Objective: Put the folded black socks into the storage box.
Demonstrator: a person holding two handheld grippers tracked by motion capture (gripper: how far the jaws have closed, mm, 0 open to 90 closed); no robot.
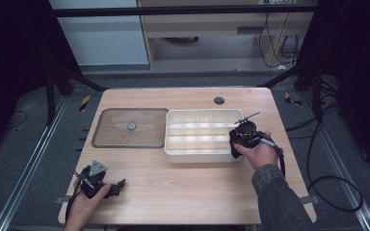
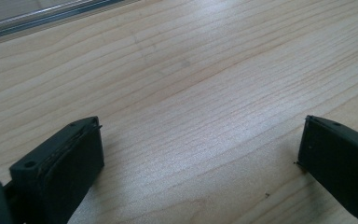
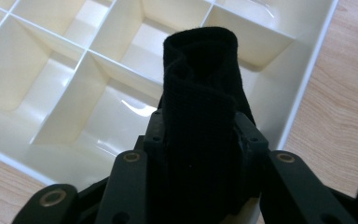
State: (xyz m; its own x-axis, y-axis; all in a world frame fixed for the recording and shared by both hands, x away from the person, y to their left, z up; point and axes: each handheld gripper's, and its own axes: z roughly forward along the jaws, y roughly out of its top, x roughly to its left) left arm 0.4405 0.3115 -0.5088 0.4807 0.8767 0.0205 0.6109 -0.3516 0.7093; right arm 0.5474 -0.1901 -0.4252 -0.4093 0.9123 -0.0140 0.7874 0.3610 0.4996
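Black cloth roll over the divider box

My right claw (image 3: 199, 135) is clamped on a rolled black cloth (image 3: 200, 93), holding it above the white divider box (image 1: 173, 144) at its right end. My left claw (image 2: 200, 154) is spread wide with nothing in it, low over the bench (image 1: 183, 187).

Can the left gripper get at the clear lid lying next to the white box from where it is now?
Probably yes. The left gripper sits open over bare table, holding nothing, and the clear lid lies flat beyond it with only open wood between. The right gripper, shut on a black cloth, is at the white box, well aside.
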